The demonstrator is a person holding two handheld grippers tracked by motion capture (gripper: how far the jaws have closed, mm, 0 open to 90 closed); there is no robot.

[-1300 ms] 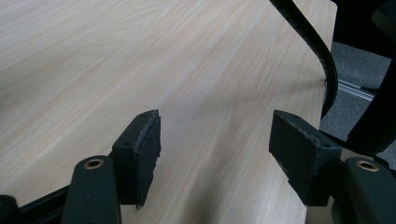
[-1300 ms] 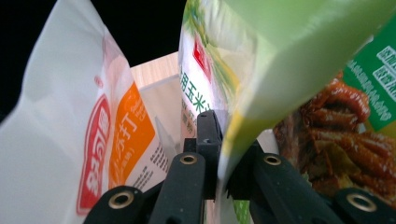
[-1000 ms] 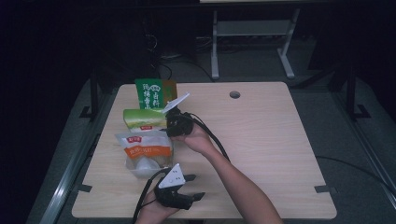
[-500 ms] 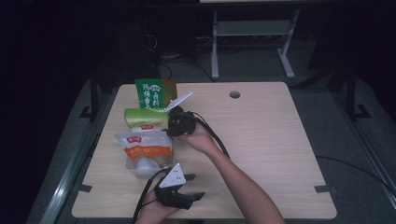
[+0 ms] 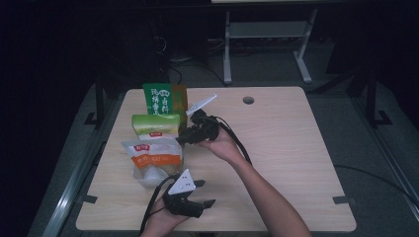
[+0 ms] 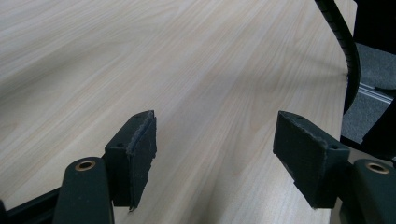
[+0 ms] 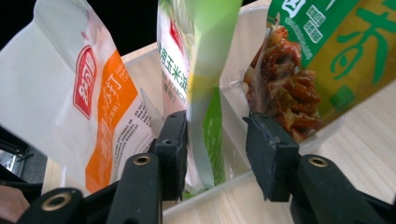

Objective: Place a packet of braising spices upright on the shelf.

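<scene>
Light-green plastic pouch [image 7: 205, 88] standing upright in the clear tray [image 7: 233, 179] at the counter's left, between the right gripper [image 5: 184, 138]'s just-opening jaws, pads off it; left gripper [image 5: 203, 193] idling wide, farther away.

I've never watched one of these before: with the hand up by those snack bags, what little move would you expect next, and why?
Probably a short pull straight back. The right gripper has just been opening, and the light green bag stands between its jaws with a gap on one side, seemingly let go. It sits in the clear tray between the white and orange bag and the dark green bag, so backing away should not disturb them.
</scene>
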